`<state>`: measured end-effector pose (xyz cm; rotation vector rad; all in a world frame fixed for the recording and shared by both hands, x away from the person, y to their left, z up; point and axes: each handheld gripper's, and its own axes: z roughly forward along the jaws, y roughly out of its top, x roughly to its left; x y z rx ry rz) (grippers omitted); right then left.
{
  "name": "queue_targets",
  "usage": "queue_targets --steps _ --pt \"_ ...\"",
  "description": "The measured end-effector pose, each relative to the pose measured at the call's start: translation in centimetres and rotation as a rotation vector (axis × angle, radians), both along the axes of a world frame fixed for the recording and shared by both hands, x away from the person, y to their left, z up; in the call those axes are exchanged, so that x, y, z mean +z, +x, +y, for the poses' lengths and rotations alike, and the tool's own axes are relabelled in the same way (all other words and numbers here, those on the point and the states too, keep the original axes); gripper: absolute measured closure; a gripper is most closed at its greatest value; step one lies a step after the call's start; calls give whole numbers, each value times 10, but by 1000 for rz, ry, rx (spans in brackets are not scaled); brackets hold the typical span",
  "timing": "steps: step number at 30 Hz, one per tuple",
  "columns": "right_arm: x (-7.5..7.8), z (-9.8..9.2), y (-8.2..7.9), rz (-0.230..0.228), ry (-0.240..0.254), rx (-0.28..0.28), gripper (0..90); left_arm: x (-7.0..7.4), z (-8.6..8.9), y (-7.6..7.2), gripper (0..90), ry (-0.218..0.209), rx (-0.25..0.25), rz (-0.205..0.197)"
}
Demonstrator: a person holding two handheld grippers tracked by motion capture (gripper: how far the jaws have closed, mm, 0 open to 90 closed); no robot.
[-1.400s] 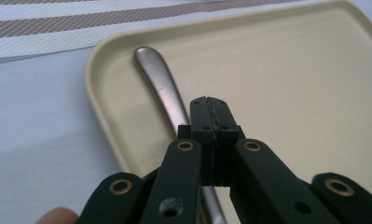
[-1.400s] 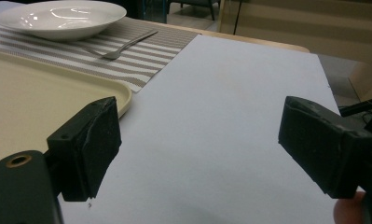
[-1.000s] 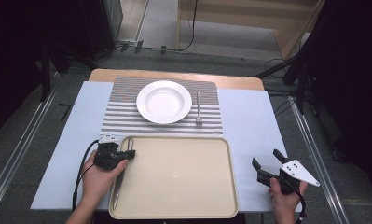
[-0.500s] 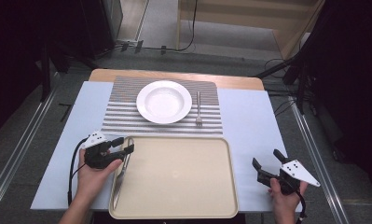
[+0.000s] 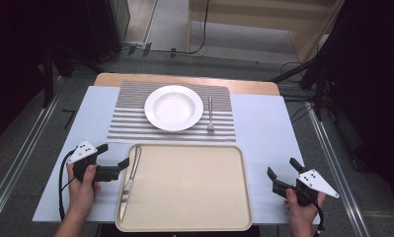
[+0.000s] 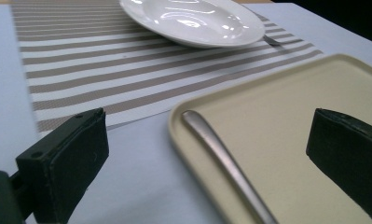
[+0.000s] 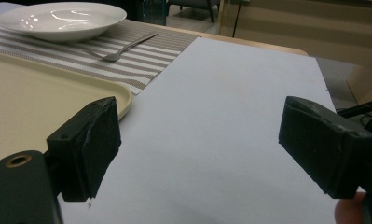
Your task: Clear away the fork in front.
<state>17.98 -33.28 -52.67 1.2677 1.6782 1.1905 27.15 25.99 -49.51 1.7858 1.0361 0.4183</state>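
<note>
The knife is a plain silver table knife, long and thin, with a smooth rounded handle (the blade end points toward the person). It lies flat inside the beige tray, along its left rim. The left tongs stand just beside that rim, spread wide, and they pinch nothing; in the left gripper view the knife handle lies between the two pads but touches neither. One second ago these tongs were closed over the knife; they have just been opening and have drawn away to the left. The right tongs also stand spread, well apart, over the bench.
</note>
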Motion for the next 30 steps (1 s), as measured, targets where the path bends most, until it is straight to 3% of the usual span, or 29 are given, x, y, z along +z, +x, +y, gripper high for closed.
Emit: queue_targets --steps 5,10,22,30 --pt "1 -1 0 -2 3 -1 136 0 22 -6 0 3 45 -43" --pt "4 -2 0 -7 10 -2 136 0 40 -11 0 4 86 -61" --pt "14 7 8 -10 -6 20 136 -2 57 -28 0 9 95 -120" --pt "29 18 12 -4 -8 50 138 -6 62 -26 0 -23 88 -114"
